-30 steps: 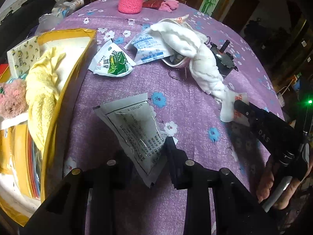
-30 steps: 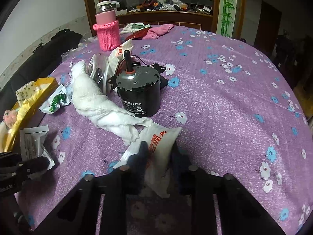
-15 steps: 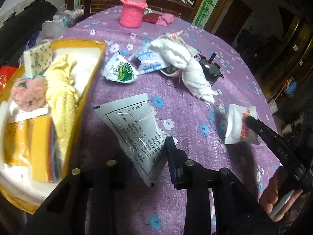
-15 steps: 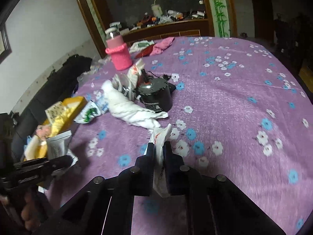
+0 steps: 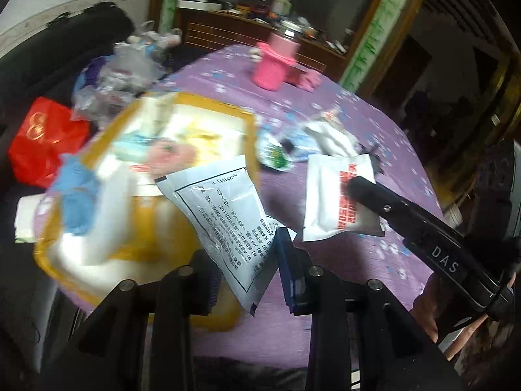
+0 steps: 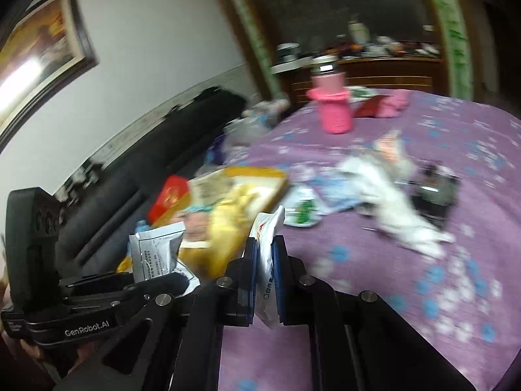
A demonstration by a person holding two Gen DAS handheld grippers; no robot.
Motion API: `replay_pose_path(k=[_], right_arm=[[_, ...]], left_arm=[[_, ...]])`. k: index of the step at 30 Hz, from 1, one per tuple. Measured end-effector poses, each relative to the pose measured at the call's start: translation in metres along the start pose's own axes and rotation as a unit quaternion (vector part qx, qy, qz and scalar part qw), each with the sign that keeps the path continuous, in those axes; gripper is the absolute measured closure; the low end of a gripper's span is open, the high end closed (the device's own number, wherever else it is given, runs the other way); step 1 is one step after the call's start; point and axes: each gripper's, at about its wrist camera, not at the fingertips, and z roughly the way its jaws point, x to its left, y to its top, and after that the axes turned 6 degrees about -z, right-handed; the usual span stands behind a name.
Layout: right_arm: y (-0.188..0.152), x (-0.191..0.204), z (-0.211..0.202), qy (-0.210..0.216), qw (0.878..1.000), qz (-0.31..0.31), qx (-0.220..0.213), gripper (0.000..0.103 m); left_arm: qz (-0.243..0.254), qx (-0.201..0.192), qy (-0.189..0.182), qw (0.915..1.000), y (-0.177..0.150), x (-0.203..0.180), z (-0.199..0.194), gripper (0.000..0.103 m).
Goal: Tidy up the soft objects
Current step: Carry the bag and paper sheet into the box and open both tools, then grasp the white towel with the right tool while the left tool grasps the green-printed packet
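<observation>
My left gripper point(image 5: 250, 260) is shut on a silver-white printed pouch point(image 5: 221, 215) and holds it in the air over the near edge of the yellow box point(image 5: 208, 110). My right gripper point(image 6: 265, 270) is shut on a white pouch with red print point(image 6: 268, 228), also lifted, to the right of the box point(image 6: 260, 176). That pouch shows in the left wrist view point(image 5: 335, 195) beside the left one. The box holds a yellow cloth point(image 6: 228, 215), a pink plush point(image 5: 169, 153) and other soft items. A white towel point(image 6: 390, 202) lies on the purple tablecloth point(image 6: 423, 286).
A black motor point(image 6: 436, 192), a green-white packet point(image 5: 273, 156) and a blue-white packet point(image 6: 335, 189) lie near the towel. A pink-sleeved bottle point(image 5: 276, 62) stands at the far side. A red bag point(image 5: 42, 143) and plastic bags point(image 5: 123, 75) sit left of the table.
Both grippers swung left toward the yellow box, each carrying its pouch. The views are now motion-blurred and the box sits directly ahead of the left gripper.
</observation>
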Motion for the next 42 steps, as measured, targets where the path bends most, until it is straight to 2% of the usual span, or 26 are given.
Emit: replay_pose_path(k=[6,16,19,22,24,28,30,34,36,38,42], right_arm=[[0.017,0.031,0.047,0.044,0.998,-0.023,0.029,0.094],[0.036,0.048,0.124,0.060,0.995,-0.036,0.074,0.093],[0.034,0.049,0.139,0.059,0.995,-0.034,0.078,0.090],[0.032,0.048,0.141,0.050,0.995,-0.027,0.078,0.083],[0.032,0.042,0.136,0.047,0.996,-0.022,0.070,0.062],[0.029,0.029,0.113,0.048,0.997,-0.012,0.052,0.059],[0.028,0.021,0.103,0.045,0.998,-0.004,0.041,0.051],[0.023,-0.004,0.086,0.027,0.999,0.016,0.030,0.040],[0.022,-0.017,0.082,0.012,0.999,0.034,0.030,0.030],[0.023,-0.031,0.084,0.004,0.998,0.055,0.043,0.029],[0.037,-0.047,0.102,0.000,0.994,0.078,0.077,0.029]], left_arm=[[-0.022,0.009,0.027,0.9993,0.003,0.033,0.011,0.075],[-0.041,0.033,0.002,0.9986,0.009,0.055,0.031,0.074],[-0.028,0.032,0.027,0.9987,0.007,0.053,0.038,0.074],[-0.028,0.023,0.020,0.9991,0.007,0.052,0.034,0.074],[-0.024,0.017,0.018,0.9994,0.007,0.052,0.031,0.069],[-0.022,-0.007,0.016,0.9996,0.008,0.050,0.018,0.058],[-0.022,-0.025,0.013,0.9994,0.008,0.049,0.011,0.046],[-0.028,-0.042,0.005,0.9987,0.009,0.048,0.003,0.045],[-0.031,-0.048,-0.003,0.9984,0.009,0.049,-0.001,0.045],[-0.036,-0.059,-0.014,0.9975,0.010,0.049,-0.005,0.045],[-0.030,-0.063,-0.015,0.9975,0.010,0.044,-0.008,0.045]])
